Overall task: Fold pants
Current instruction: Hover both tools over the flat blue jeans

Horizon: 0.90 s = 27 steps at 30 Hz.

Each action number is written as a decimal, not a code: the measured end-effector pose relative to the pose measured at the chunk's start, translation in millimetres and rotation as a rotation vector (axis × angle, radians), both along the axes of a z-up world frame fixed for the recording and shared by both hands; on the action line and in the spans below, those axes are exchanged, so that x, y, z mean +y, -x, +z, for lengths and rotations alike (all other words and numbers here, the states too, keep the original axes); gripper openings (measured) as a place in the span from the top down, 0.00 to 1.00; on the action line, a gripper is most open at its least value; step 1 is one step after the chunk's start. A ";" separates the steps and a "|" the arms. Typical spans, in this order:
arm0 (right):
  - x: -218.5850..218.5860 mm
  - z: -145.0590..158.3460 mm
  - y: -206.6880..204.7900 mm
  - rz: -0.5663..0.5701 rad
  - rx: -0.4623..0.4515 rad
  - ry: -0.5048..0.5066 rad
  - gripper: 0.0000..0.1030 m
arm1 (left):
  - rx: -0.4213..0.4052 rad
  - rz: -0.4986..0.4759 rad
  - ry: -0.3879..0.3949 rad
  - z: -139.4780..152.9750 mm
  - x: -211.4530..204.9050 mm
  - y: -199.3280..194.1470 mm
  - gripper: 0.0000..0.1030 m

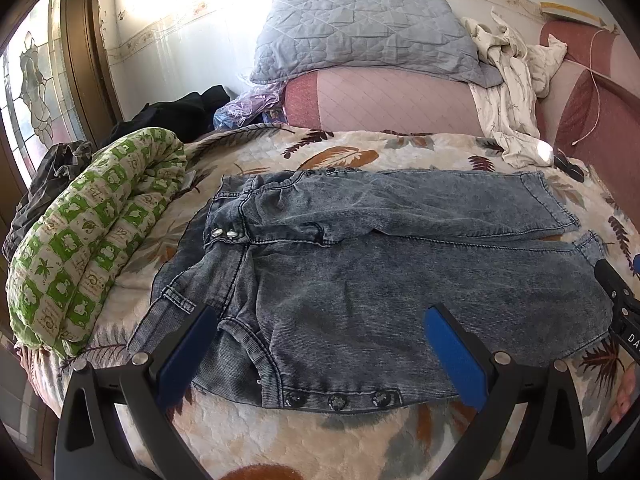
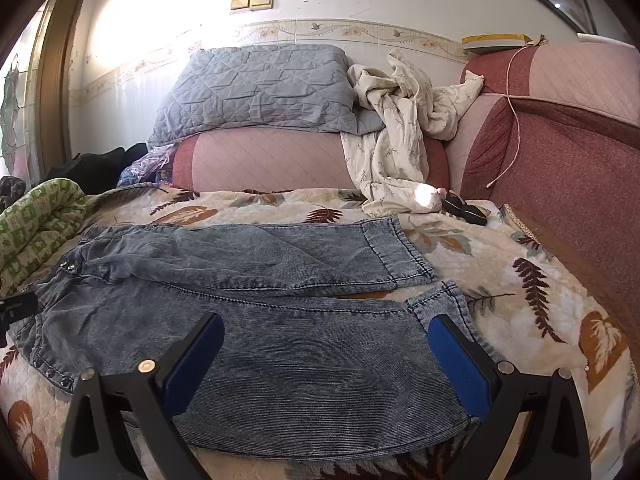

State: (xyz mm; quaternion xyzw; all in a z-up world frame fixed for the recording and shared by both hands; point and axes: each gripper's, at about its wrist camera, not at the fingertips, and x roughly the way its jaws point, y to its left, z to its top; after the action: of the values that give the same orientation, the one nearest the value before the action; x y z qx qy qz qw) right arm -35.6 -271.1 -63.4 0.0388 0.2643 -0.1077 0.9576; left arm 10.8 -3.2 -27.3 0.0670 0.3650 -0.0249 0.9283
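Observation:
Faded blue denim pants (image 1: 360, 280) lie flat on a leaf-patterned blanket (image 1: 280, 432), waist to the left, both legs running right. In the right wrist view the pants (image 2: 280, 344) show with leg cuffs at the right. My left gripper (image 1: 324, 340) is open, hovering over the waist end near the front edge. My right gripper (image 2: 326, 356) is open, over the near leg close to its cuff. Neither holds cloth. The right gripper's body (image 1: 620, 308) shows at the left view's right edge.
A rolled green-and-white quilt (image 1: 92, 232) lies left of the pants. A grey quilted pillow (image 1: 360, 32) and a crumpled cream garment (image 1: 512, 92) sit on pink cushions (image 1: 380, 100) behind. A small black object (image 2: 464, 210) lies beyond the far cuff. Dark clothes (image 1: 172, 112) are piled at back left.

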 end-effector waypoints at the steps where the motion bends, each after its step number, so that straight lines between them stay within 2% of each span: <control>1: 0.0 0.0 0.1 0.001 0.001 0.000 0.00 | 0.000 0.000 0.002 0.0 0.5 0.0 0.00; 17: 0.4 -2.2 -1.9 0.004 0.014 0.006 0.00 | 0.017 0.022 0.000 -7.7 8.8 -4.6 0.00; 27: 0.9 -3.6 -3.2 0.008 0.021 0.006 0.00 | 0.016 0.071 -0.007 -11.5 26.4 -10.7 0.00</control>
State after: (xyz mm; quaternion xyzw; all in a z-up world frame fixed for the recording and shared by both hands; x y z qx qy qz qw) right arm -32.4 -270.3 -67.0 0.0335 0.2742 -0.1050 0.9553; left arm 21.6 23.2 -38.8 0.0573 0.3745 0.0087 0.9254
